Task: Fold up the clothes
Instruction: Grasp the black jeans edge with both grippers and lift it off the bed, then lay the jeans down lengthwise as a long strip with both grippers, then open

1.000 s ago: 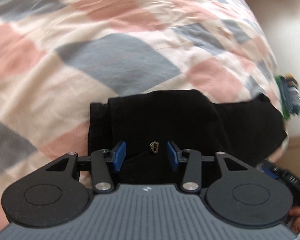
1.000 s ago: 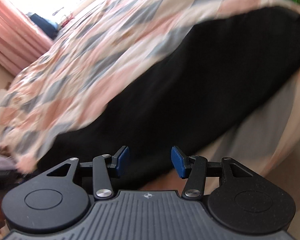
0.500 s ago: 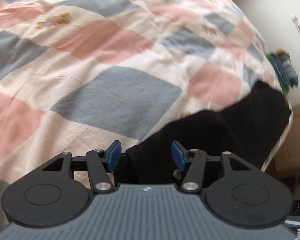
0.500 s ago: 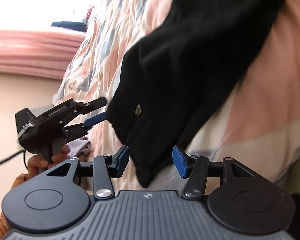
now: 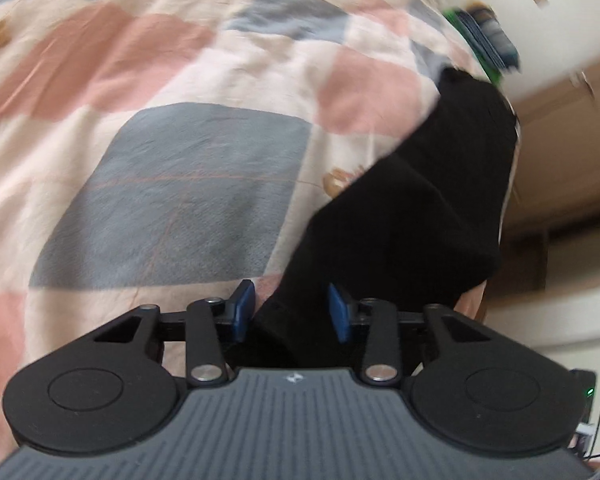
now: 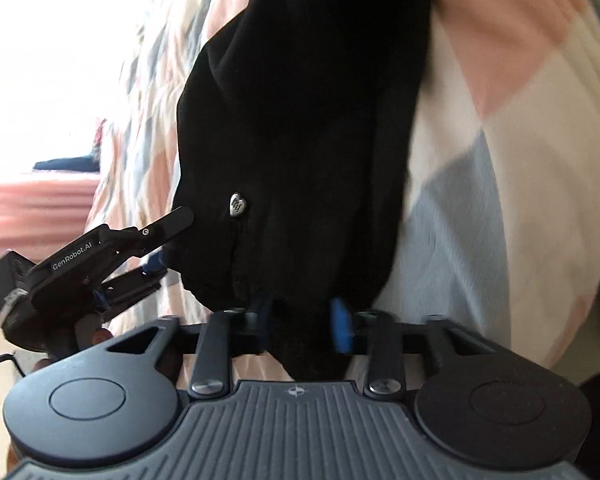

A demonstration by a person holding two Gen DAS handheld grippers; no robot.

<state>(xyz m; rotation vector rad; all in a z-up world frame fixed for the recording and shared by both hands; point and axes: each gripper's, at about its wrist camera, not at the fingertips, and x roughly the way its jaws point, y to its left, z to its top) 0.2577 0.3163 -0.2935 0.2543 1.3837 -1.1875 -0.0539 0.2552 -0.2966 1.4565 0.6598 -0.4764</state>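
Both of your grippers were at the near end of the black garment (image 6: pixel 300 120), which lay stretched across the checked quilt (image 5: pixel 172 184) of pink, grey and cream squares. Your left gripper (image 5: pixel 291 308) pointed forward over the bed, with its blue pads (image 5: pixel 244 310) standing apart and a fold of the black cloth running between them; the pads did not look pressed onto the fabric, so the jaws read as parted around it rather than clamped. From that view the garment ran away to the right toward the edge of the bed, where a stack of green and blue items (image 5: pixel 488 40) sat, blurred. Your right gripper (image 6: pixel 302 322) was tilted so that the bed rose steeply ahead of it, and a bunch of the garment's edge sat between its blue pads (image 6: pixel 342 324), filling the gap; whether they were truly pinching it I cannot tell. A small silver heart-shaped charm (image 6: pixel 237 204) showed on the cloth just above that gripper. In the right wrist view your left gripper appeared at lower left, held in your hand (image 6: pixel 88 330), its fingers reaching to the garment's left edge and touching or nearly touching it.
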